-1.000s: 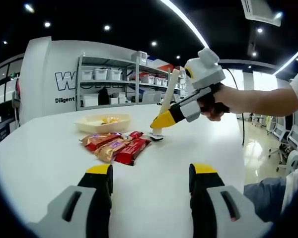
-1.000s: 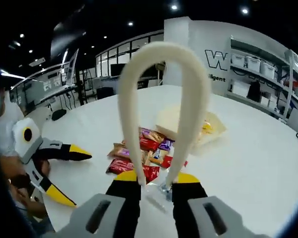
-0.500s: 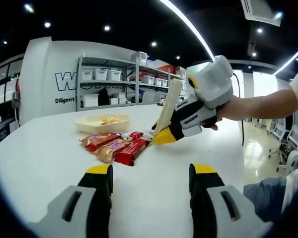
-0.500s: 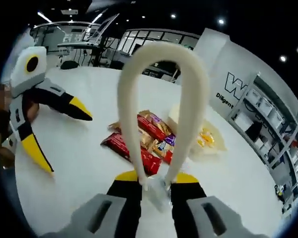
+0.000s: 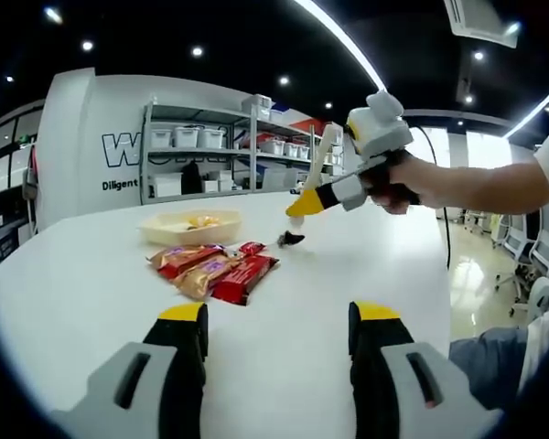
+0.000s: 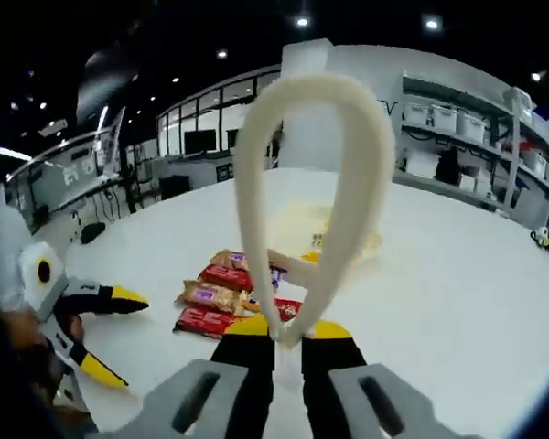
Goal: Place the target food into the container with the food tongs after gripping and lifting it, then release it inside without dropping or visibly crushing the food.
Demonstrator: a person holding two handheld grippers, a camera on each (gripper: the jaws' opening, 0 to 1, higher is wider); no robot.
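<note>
While my right gripper pinches the cream tongs, my left gripper idles with jaws apart.

Nearest lies bare white counter; beyond it, the wrapped snack bars sit in a heap; just behind them rests the shallow tray holding a yellow item.

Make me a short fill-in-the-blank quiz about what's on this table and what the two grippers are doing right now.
1. The right gripper is shut on the cream-coloured ____.
2. The left gripper hangs with its jaws ____, holding nothing.
3. The wrapped snack bars lie on the white ____.
4. Beyond the bars sits a shallow container whose colour is pale ____.

Missing words: tongs; open; table; yellow
</note>
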